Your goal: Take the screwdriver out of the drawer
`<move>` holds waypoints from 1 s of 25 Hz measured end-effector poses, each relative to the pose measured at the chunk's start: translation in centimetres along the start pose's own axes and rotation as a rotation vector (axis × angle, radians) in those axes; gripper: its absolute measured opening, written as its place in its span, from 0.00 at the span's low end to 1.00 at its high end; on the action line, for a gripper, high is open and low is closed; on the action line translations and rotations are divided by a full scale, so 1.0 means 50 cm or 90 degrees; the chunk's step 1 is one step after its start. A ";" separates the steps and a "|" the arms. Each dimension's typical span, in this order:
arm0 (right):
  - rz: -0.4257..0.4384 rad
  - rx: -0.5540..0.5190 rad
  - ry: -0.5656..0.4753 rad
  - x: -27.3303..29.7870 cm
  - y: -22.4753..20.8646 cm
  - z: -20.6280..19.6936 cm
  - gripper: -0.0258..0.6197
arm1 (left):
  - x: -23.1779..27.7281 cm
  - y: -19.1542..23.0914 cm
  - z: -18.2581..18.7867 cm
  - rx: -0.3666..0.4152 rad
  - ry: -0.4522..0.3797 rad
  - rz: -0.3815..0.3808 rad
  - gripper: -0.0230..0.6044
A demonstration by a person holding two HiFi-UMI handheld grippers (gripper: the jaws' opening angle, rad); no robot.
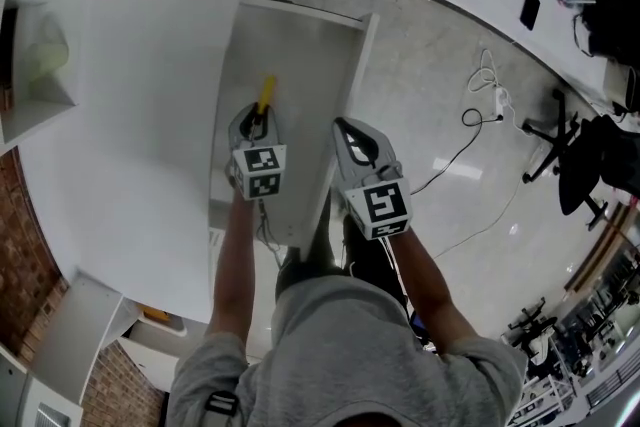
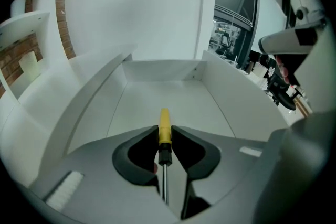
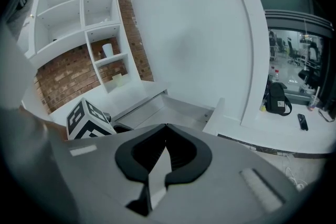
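Both left jaws clamped on screwdriver [image 2: 165, 127]

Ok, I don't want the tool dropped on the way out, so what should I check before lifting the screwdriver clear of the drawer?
1. Grip: ok. The left gripper has its jaws shut on the screwdriver, where the yellow handle meets the black collar.
2. Drawer open: ok, pulled well out.
3. Side clearance: ok. The handle points along mid-drawer, away from both walls.
4. Screwdriver above the rim: cannot tell.
5. Right gripper out of the way: ok. It is shut, empty, by the drawer's right wall.
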State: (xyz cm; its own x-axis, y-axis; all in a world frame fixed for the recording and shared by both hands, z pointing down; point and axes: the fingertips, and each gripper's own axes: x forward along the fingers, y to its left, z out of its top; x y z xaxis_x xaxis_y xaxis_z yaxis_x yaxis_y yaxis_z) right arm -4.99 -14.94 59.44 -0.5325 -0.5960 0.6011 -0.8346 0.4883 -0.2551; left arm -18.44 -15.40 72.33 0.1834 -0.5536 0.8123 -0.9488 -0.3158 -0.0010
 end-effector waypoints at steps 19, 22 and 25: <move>-0.007 -0.019 -0.054 -0.135 -0.006 0.034 0.04 | -0.156 -0.049 0.120 -0.018 -0.112 0.032 0.17; -0.008 -0.023 -0.070 -0.167 -0.002 0.047 0.04 | -0.197 -0.057 0.143 -0.019 -0.138 0.043 0.17; -0.009 -0.032 -0.087 -0.199 0.003 0.059 0.04 | -0.243 -0.067 0.171 -0.021 -0.169 0.054 0.17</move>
State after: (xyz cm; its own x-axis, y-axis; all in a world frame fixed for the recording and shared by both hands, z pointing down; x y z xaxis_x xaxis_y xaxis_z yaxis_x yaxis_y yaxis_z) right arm -0.24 -10.81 51.19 -0.5376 -0.6827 0.4949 -0.8359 0.5086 -0.2063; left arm -15.30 -14.21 57.51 0.1600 -0.7607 0.6290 -0.9706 -0.2375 -0.0404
